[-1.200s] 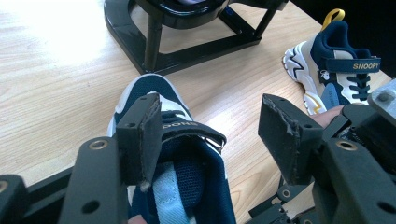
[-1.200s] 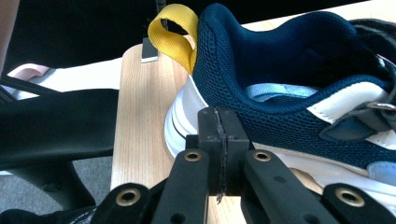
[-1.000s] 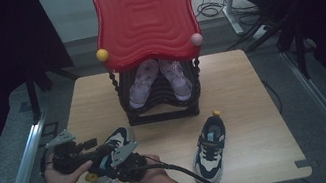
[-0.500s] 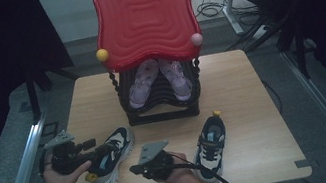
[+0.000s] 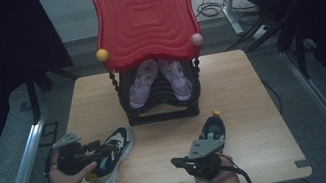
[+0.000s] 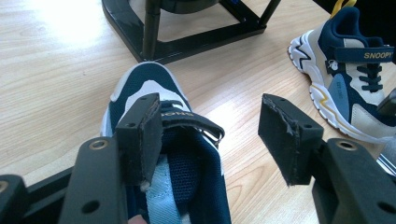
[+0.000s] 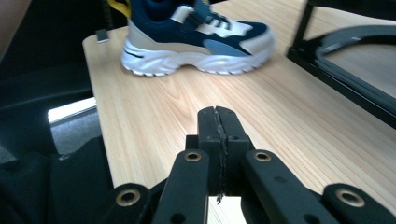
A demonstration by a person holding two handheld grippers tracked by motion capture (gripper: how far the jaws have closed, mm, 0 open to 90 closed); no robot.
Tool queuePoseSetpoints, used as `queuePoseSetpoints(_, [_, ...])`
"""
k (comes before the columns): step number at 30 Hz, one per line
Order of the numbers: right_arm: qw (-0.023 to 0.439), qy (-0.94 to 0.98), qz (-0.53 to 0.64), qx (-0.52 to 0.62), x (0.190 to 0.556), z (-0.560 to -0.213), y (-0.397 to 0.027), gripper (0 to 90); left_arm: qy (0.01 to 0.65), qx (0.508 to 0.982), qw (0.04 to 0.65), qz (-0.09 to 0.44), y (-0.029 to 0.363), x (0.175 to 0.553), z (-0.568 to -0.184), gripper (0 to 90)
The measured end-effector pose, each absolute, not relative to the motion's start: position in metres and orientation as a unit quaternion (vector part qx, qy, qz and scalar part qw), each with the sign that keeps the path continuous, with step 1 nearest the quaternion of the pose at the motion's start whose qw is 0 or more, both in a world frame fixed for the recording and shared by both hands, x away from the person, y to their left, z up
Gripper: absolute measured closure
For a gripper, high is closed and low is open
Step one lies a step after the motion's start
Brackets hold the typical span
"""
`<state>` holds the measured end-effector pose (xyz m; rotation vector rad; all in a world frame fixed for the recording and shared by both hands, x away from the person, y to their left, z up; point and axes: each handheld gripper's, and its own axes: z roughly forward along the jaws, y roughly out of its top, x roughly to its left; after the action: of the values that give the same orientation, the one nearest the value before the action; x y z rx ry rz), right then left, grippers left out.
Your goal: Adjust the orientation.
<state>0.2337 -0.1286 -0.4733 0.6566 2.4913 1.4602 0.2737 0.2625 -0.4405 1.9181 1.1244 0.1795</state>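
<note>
A navy, white and light-blue sneaker point(image 5: 114, 156) lies at the table's front left, toe toward the rack. My left gripper point(image 5: 102, 148) hovers over it with its jaws open. In the left gripper view point(image 6: 212, 135) one pad point(image 6: 140, 135) sits over the shoe's opening by the strap, while the other pad stands over bare wood beside the sneaker point(image 6: 187, 186). The matching sneaker point(image 5: 213, 133) point(image 6: 355, 79), with a yellow heel loop, lies at the front right. Beside it my right gripper point(image 5: 177, 161) point(image 7: 218, 126) is shut and empty, pointing left across the table toward the left sneaker point(image 7: 196, 35).
A black shoe rack point(image 5: 161, 107) with a tall red back panel point(image 5: 145, 16) stands at the middle back and holds a pink pair of shoes point(image 5: 141, 82). Its black base frame point(image 6: 196, 39) is close ahead of the left sneaker. Bare wood point(image 5: 156, 153) lies between the two sneakers.
My right gripper has left the left sneaker and travelled right across the table to the right sneaker, jaws shut throughout. The left gripper and both sneakers have stayed put.
</note>
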Motion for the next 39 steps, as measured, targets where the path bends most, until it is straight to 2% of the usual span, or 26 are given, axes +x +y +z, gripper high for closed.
queuePoseSetpoints(17, [0.129, 0.794, 0.511, 0.303, 0.225, -0.465, -0.212, 89.8, 0.453, 0.772, 0.44, 0.071, 0.263, 0.273, -0.441, 40.0])
queuePoseSetpoints(26, [0.144, 0.785, 0.507, 0.325, 0.219, -0.466, -0.238, 89.7, 0.453, 0.773, 0.439, 0.071, 0.264, 0.273, -0.442, 40.1])
queuePoseSetpoints(39, [0.142, 0.788, 0.484, 0.354, 0.206, -0.484, -0.268, 89.8, 0.452, 0.774, 0.438, 0.07, 0.263, 0.274, -0.443, 40.0])
